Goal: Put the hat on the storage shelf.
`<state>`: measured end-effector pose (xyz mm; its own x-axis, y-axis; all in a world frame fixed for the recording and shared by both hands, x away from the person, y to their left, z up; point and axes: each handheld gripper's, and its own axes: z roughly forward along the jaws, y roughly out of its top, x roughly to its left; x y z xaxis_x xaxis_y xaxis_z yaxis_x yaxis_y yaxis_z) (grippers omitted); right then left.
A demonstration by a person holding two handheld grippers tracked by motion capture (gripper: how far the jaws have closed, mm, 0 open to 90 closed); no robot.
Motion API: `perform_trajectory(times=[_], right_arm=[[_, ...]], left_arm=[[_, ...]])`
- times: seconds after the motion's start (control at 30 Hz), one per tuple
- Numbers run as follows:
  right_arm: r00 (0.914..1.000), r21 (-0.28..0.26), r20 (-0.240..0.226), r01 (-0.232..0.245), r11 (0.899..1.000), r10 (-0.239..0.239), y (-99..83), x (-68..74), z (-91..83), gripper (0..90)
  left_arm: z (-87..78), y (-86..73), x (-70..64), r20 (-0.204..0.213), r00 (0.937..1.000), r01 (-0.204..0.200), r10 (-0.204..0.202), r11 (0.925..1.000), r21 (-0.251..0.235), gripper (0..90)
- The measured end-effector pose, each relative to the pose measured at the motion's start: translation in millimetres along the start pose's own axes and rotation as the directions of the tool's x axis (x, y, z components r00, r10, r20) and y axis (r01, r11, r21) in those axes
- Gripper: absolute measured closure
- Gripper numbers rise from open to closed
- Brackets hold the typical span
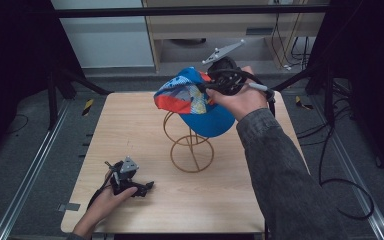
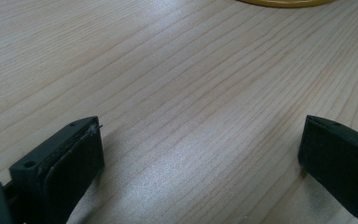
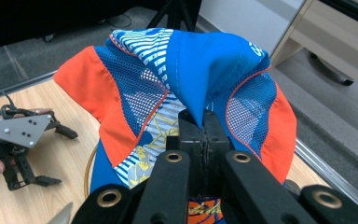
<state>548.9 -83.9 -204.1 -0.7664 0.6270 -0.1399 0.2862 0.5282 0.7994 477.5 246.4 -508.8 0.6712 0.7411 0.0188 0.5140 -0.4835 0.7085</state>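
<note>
We count one cap (image 1: 192, 100), one wire stand (image 1: 191, 145) and two grippers over a single wooden counter (image 1: 220, 200). The cap is blue with orange and mesh panels and a patterned section, and it hangs in the air above the stand, toward the far side of the counter. Our right gripper (image 1: 215, 86) holds it there: in the right gripper view its jaws are pressed together on a pinched fold of the blue fabric (image 3: 200, 88), and the rest of the cap drapes down around them. The stand is made of thin yellow wire with round loops, its base ring lying flat on the counter near the middle; the cap's brim hangs just over its top, and we cannot tell whether they touch. Our left gripper (image 1: 140, 189) rests low on the counter at the near left, well apart from the stand, held by our left hand (image 1: 105, 200). Its jaws stand wide apart with bare wood between them.
</note>
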Motion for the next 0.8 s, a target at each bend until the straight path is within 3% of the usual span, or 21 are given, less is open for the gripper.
perform_trajectory(times=[0.4,0.8], right_arm=[[0.9993,0.061,-0.027,0.026,0.998,-0.024,7.5,7.8,25.8,89.9],[0.9978,0.093,-0.056,0.042,0.995,-0.037,7.0,13.8,38.9,89.8]], left_arm=[[0.0,0.0,0.0,0.000,1.0000,0.000,0.000,1.0000,0.000,0.0],[0.0,0.0,0.0,0.000,1.0000,0.000,0.000,1.0000,0.000,0.0]])
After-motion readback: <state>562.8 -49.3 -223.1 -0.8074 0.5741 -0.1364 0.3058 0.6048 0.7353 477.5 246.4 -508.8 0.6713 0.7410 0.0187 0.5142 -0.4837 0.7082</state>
